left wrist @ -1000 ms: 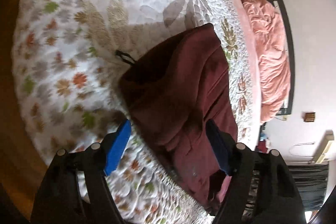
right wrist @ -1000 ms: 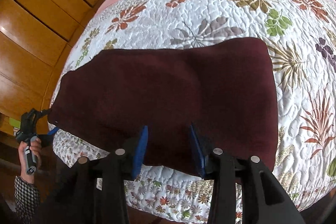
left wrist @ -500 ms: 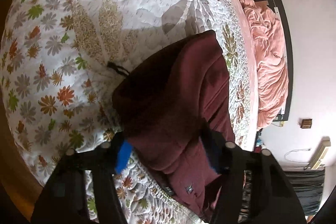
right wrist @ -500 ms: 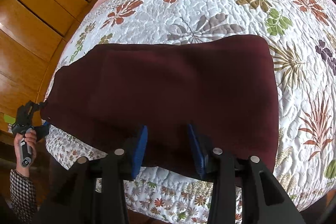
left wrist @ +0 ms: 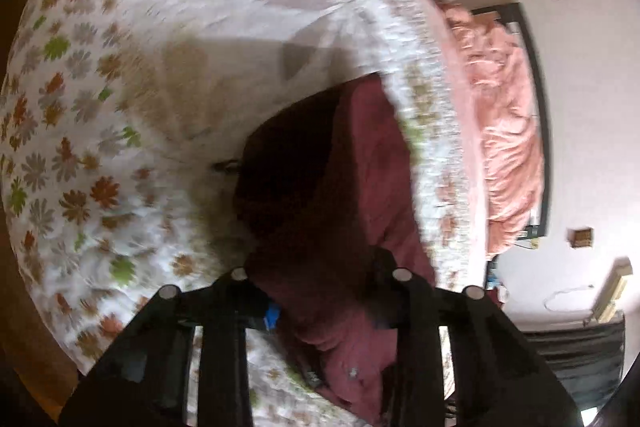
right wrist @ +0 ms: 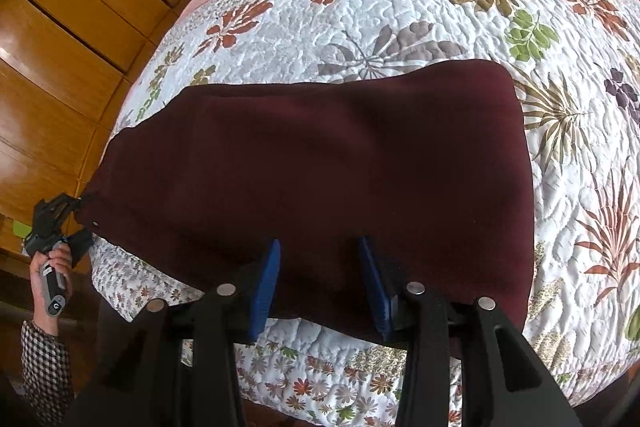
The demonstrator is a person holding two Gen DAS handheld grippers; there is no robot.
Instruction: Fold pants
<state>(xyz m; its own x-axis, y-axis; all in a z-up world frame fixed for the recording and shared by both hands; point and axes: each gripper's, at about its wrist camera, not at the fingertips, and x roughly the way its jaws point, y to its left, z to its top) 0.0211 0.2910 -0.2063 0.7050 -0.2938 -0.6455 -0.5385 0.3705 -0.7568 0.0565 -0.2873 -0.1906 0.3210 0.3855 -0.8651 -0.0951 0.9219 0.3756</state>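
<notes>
Lying across the quilt [right wrist: 420,7] from lower left to centre right, the pants [right wrist: 320,163] are looking soft, limp and thick. The left gripper [right wrist: 66,223] is closing on their left end, fabric between its jaws; the right gripper [right wrist: 320,283] is standing half-wide at the near edge, gripping nothing clearly.

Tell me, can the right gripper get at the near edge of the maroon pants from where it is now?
Probably yes. The right gripper already has the near edge of the maroon pants between its blue pads, with nothing in the way on the quilt.
</notes>
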